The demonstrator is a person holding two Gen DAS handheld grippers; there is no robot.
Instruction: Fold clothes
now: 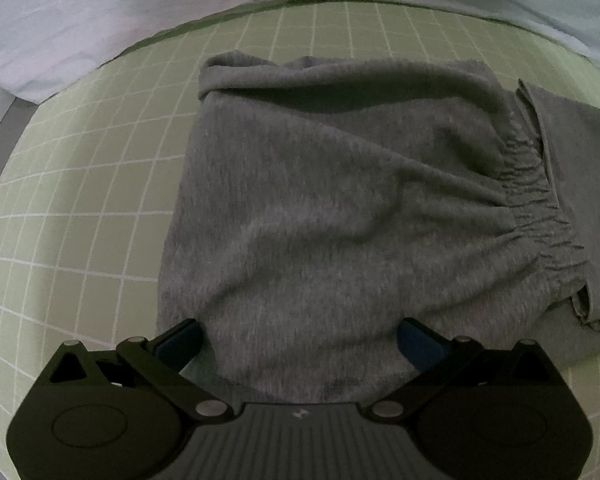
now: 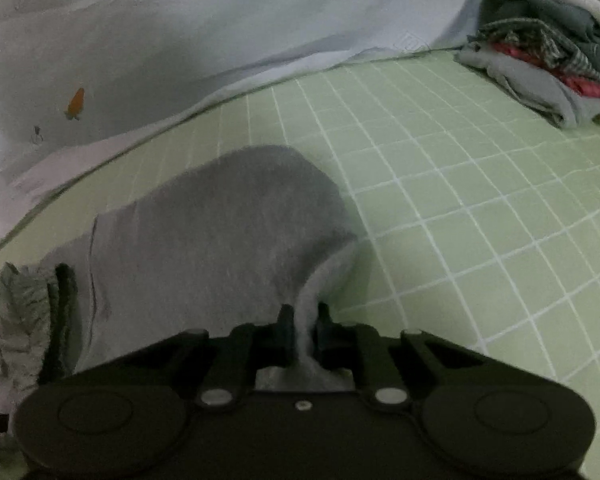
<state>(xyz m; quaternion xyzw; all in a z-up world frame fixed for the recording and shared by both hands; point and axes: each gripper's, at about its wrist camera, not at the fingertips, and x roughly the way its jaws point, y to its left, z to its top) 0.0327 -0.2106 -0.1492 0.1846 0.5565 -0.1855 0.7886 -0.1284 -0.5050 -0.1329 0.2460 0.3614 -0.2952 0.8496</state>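
Note:
A grey pair of sweatpants [image 1: 332, 200] lies folded on the green grid mat [image 1: 80, 200], its gathered elastic waistband [image 1: 540, 216] at the right. My left gripper [image 1: 300, 336] is open, its jaws spread wide on either side of the near edge of the fabric. In the right wrist view my right gripper [image 2: 304, 320] is shut on a pinched ridge of the grey sweatpants [image 2: 220, 232], which drape away from it onto the mat [image 2: 460, 200].
A white sheet [image 2: 220, 32] borders the mat at the back. A pile of folded clothes [image 2: 552, 64] sits at the mat's far right corner. A grey ribbed cuff and dark fabric [image 2: 32, 304] lie at the left edge.

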